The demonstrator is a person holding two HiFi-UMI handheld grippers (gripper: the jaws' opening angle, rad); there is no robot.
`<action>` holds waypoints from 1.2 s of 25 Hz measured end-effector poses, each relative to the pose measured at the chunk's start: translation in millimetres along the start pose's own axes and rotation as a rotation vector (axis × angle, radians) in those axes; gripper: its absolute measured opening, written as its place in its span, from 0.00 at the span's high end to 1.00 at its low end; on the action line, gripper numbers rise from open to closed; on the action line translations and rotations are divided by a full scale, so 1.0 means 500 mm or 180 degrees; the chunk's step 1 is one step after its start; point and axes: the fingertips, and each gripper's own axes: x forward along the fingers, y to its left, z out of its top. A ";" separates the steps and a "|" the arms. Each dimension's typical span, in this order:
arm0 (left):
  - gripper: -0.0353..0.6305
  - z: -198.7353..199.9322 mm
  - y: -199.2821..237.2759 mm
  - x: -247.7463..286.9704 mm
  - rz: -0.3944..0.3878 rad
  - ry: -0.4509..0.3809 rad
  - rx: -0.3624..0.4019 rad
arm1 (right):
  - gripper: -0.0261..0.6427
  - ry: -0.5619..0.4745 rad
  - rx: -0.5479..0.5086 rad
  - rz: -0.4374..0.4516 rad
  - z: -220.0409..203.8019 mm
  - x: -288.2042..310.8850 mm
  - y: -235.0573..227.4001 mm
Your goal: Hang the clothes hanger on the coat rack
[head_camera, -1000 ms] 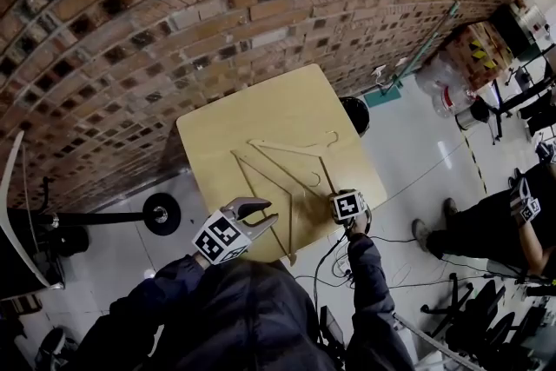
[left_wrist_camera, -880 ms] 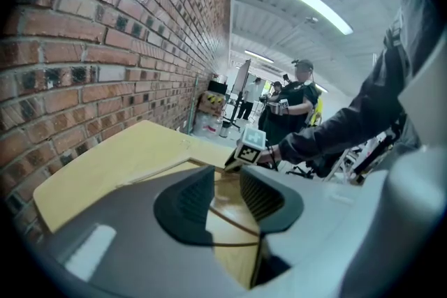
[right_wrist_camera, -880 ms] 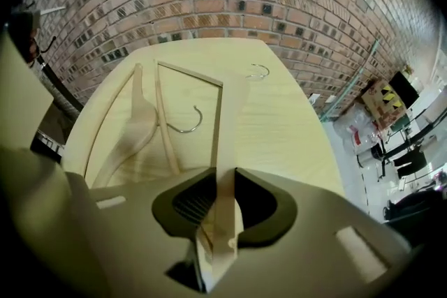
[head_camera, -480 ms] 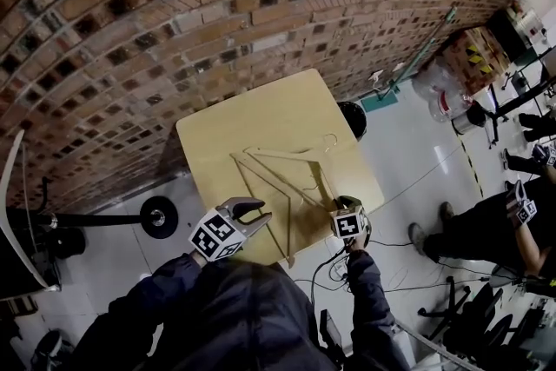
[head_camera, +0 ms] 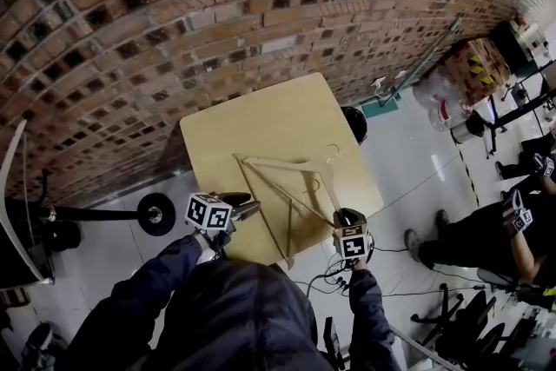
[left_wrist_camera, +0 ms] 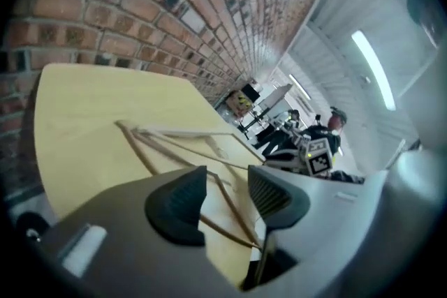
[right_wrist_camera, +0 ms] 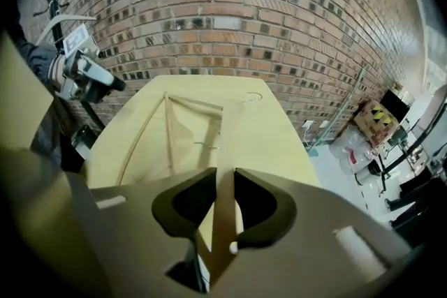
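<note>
Since the earlier frame our left claw [head_camera: 247,205] has dropped toward the near-left edge of the surface [head_camera: 261,113] and rolled over, its jaws just opening. Our right claw [head_camera: 346,215] has drawn back and up a little.

The left claw gapes wide. A thin rod of what looks like a second hanger [head_camera: 272,230] crosses the gap untouched. The right claw is clamped on the near arm of the wooden clothes hanger [head_camera: 331,189], whose far part lies over the surface.

So we judge the hanger gripped but not carried. The coat rack [head_camera: 158,214] stands on the floor to the left, well apart, and the hanging remains.

We can read no brand or writing, only square markers on the claws' cubes.
</note>
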 end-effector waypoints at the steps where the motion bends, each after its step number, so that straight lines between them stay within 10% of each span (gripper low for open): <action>1: 0.65 -0.003 0.016 0.001 0.0013 -0.0035 -0.0144 | 0.83 -0.0010 -0.0003 0.0012 0.001 -0.009 0.002; 11: 0.63 0.023 0.130 -0.002 0.0084 -0.0356 -0.0870 | 0.83 -0.0325 -0.0169 0.0086 0.054 -0.106 0.029; 18: 0.56 0.103 0.150 -0.037 -0.0665 -0.0997 -0.1609 | 0.83 -0.0588 -0.0313 0.0146 0.088 -0.192 0.062; 23: 0.77 0.119 0.108 -0.071 -0.0985 -0.0866 -0.1197 | 0.83 -0.0690 -0.0404 0.0199 0.097 -0.215 0.071; 30: 0.76 0.157 0.057 -0.147 -0.1073 -0.0938 -0.0634 | 0.83 -0.1003 -0.0781 0.0290 0.151 -0.225 0.069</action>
